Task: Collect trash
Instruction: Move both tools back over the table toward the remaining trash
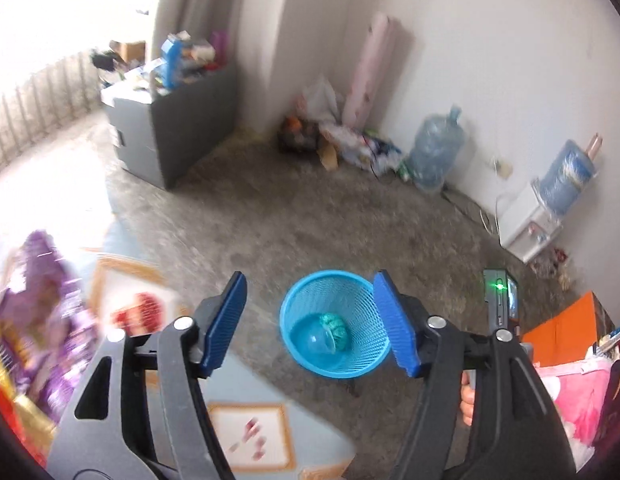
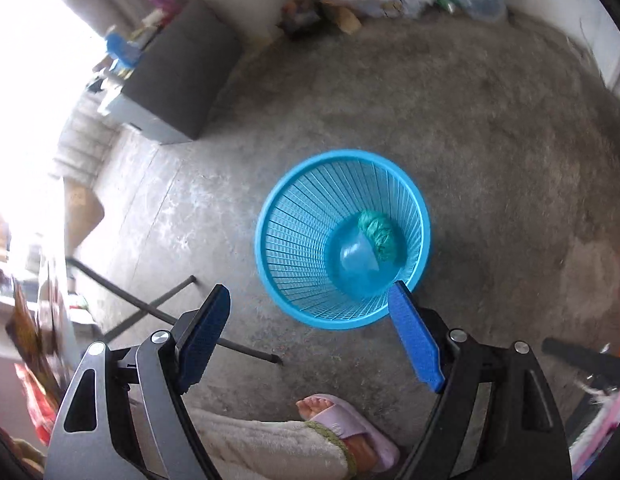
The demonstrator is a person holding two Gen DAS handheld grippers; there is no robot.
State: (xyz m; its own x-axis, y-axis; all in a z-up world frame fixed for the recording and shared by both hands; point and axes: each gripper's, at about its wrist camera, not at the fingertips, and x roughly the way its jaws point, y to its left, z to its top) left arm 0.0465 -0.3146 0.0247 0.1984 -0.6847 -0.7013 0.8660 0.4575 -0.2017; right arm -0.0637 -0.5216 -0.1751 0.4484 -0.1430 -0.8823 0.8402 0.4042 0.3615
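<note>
The grey concrete floor (image 2: 450, 120) carries a round blue plastic mesh wastebasket (image 2: 293, 280), standing upright and open to catch what is dropped. At its bottom lie a clear plastic dome lid (image 2: 354, 258) and a green crumpled wad (image 2: 382, 232), touching. Both the left tongs (image 1: 310, 322) and the right tongs (image 2: 310, 336) are spread wide and empty, touching nothing.

A bare concrete floor (image 2: 490, 128) carries a blue mesh basket (image 2: 293, 248) near the middle. A grey cabinet (image 2: 177, 80) stands far left, with water jugs (image 1: 436, 152) along the far wall.
</note>
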